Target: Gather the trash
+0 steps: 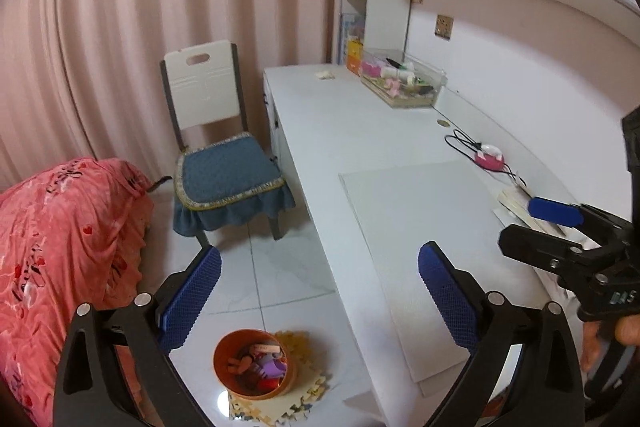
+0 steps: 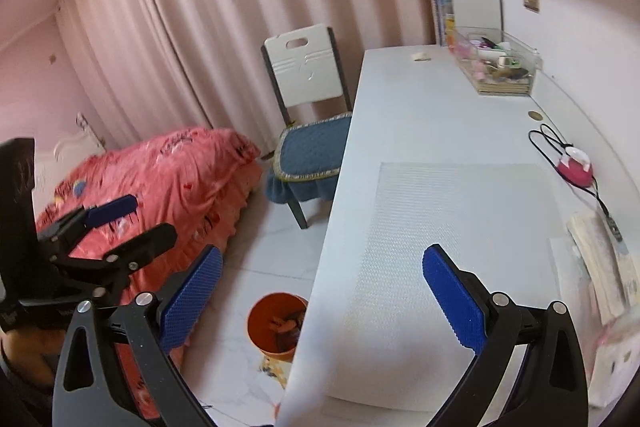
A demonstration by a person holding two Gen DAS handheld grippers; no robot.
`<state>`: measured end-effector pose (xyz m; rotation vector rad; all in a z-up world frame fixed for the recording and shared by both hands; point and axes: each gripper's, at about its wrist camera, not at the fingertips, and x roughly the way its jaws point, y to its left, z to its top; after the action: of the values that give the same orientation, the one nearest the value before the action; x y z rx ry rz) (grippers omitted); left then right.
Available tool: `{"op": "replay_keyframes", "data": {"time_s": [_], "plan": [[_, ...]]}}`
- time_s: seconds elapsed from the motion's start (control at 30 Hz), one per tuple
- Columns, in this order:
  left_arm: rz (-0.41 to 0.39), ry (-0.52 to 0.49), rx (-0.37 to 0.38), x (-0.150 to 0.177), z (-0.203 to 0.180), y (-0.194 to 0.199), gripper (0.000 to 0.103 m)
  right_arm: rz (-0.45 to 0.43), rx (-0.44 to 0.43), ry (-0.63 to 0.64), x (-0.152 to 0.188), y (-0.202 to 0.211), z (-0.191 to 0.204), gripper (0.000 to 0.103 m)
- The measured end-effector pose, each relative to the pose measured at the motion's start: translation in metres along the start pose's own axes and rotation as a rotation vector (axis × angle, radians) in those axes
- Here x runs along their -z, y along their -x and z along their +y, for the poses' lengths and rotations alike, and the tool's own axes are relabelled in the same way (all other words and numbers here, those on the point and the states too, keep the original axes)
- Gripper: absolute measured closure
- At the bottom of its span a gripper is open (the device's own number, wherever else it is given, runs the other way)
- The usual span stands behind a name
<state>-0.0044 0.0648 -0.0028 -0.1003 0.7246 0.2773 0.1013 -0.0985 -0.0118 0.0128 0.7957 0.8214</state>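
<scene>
An orange bin (image 1: 254, 363) stands upright on the floor beside the desk, on a puzzle mat, part-filled with scraps. A small crumpled pale wad (image 1: 325, 74) lies at the desk's far end.

Pink curtains (image 1: 120, 27), white desk (image 1: 360, 131), tiled floor (image 1: 264, 275)

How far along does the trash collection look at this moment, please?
Done: the orange bin on the floor already holds scraps. In hand: nothing; the left tool and right tool are both open and empty. Left: a small crumpled scrap sits at the desk's far end.
</scene>
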Motion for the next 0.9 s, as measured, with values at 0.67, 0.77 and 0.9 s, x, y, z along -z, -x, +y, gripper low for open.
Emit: {"op": "replay_keyframes", "data": {"time_s": [0.67, 0.77, 0.9], "plan": [[-0.054, 0.079, -0.123, -0.001, -0.012, 0.018, 0.006, -0.061, 0.057, 0.006, -0.006, 0.021, -0.003, 0.005], [-0.063, 0.071, -0.11, -0.001, -0.013, 0.02, 0.006, -0.054, 0.058, 0.005, -0.005, 0.018, -0.001, 0.005], [-0.07, 0.06, -0.114, -0.001, -0.016, 0.021, 0.006, -0.048, 0.054, 0.011, -0.004, 0.014, 0.0, 0.005]]}}
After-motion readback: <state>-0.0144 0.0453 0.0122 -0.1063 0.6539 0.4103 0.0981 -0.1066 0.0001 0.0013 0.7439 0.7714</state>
